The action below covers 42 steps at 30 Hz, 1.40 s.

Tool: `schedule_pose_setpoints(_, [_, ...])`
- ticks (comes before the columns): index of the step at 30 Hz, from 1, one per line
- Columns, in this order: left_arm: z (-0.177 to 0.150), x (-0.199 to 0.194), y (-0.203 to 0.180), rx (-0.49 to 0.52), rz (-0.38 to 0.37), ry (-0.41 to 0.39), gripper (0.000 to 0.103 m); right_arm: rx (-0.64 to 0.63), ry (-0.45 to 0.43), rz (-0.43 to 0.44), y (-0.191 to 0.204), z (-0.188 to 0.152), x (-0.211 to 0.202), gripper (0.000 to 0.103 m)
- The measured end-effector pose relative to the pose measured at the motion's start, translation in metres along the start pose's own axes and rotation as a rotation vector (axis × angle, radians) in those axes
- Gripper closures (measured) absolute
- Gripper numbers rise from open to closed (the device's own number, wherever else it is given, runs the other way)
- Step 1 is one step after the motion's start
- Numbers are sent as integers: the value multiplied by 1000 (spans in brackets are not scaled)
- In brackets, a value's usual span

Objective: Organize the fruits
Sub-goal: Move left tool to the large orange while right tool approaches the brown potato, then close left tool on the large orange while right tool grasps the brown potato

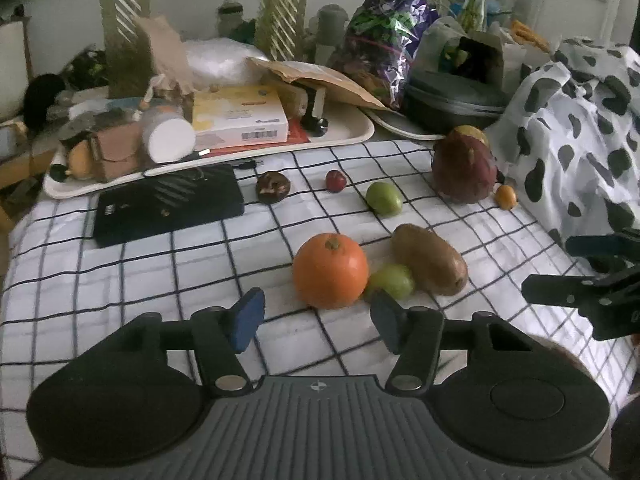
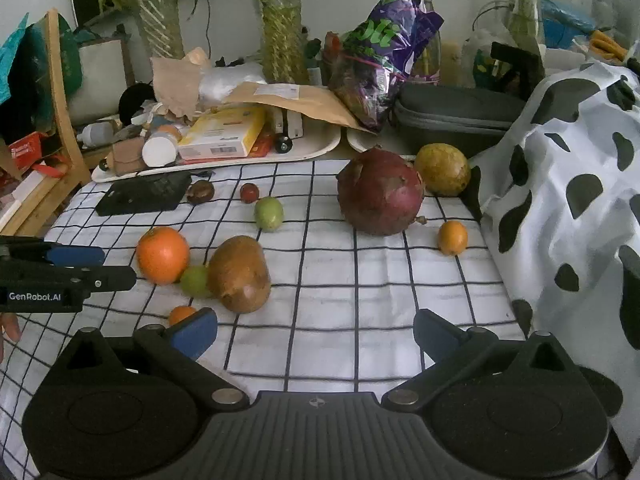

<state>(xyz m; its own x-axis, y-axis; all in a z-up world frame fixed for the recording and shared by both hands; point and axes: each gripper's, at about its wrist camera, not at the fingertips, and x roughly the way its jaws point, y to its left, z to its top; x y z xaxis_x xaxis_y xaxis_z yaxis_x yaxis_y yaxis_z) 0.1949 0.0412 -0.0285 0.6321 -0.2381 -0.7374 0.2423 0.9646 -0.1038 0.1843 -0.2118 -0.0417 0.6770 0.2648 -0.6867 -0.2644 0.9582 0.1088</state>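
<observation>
Left tongs (image 1: 318, 322): spread apart, holding nothing, poised low over the checked cloth (image 1: 160, 276) on the desk. Directly ahead of the gap lies the orange (image 1: 330, 271), just beyond the blue pads (image 1: 249, 320); it is not between them and no contact is seen. A small green fruit (image 1: 394, 280) sits touching the orange on its right side, partly behind the right pad. A brown oblong fruit (image 1: 430, 265) lies against the green one, angled away to the right.

Farther out on the cloth, in a loose row: a dark round fruit (image 1: 273, 187), a small red fruit (image 1: 335, 181), a second green fruit (image 1: 384, 198), a large dark-red dragon fruit (image 1: 464, 172) and a small orange fruit (image 1: 505, 197) just beside it. A black flat case (image 1: 168, 208) lies at the left, before a cluttered white tray (image 1: 344, 136).

Right tongs (image 2: 316, 332): wide apart, empty, over bare cloth. Another small orange fruit (image 2: 181, 314) lies just behind the left pad, outside the gap. The orange, green fruit and brown fruit cluster stands ahead and to the left; the dragon fruit stands ahead and slightly right, with a yellow-green round fruit (image 2: 442, 169) behind it, close to the spotted fabric (image 2: 568, 184). The left tongs enter the right wrist view at the left edge, level with the orange.
</observation>
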Motion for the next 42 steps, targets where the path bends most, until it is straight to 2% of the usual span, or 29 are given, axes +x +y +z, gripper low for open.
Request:
schedule_pose_setpoints(5, [10, 19, 2, -24, -62, 22, 46, -10, 5, 1, -3, 8, 12, 0])
schedule_pose_setpoints(11, [18, 36, 5, -41, -70, 31, 46, -24, 9, 0, -6, 18, 23, 0])
schedule_pose_setpoints(14, [20, 42, 8, -60, -80, 36, 51, -25, 8, 0, -7, 21, 27, 0])
schedule_pose_setpoints(17, [22, 44, 14, -91, -102, 36, 52, -22, 11, 9, -7, 22, 30, 0])
schedule_pose_setpoints(20, [22, 43, 19, -126, -117, 48, 52, -26, 15, 28, -5, 24, 32, 0])
schedule_pose_setpoints(25, [24, 38, 14, -90, -103, 30, 53, -34, 24, 74, 0, 27, 39, 0])
schedule_pose_setpoints(29, [27, 32, 13, -80, -91, 7, 53, -8, 29, 152, 4, 30, 43, 1])
schedule_pose_setpoints(31, [28, 29, 14, -73, -79, -8, 53, 14, 45, 192, 6, 32, 48, 10])
schedule_pose_setpoints(35, [29, 28, 19, -85, -50, -7, 53, 64, 83, 253, 7, 35, 60, 21])
schedule_pose_setpoints(39, [29, 28, 24, -95, -31, -1, 53, 144, 129, 323, 5, 37, 74, 41])
schedule_pose_setpoints(42, [29, 28, 25, -99, -30, -2, 53, 180, 158, 328, 5, 38, 84, 45])
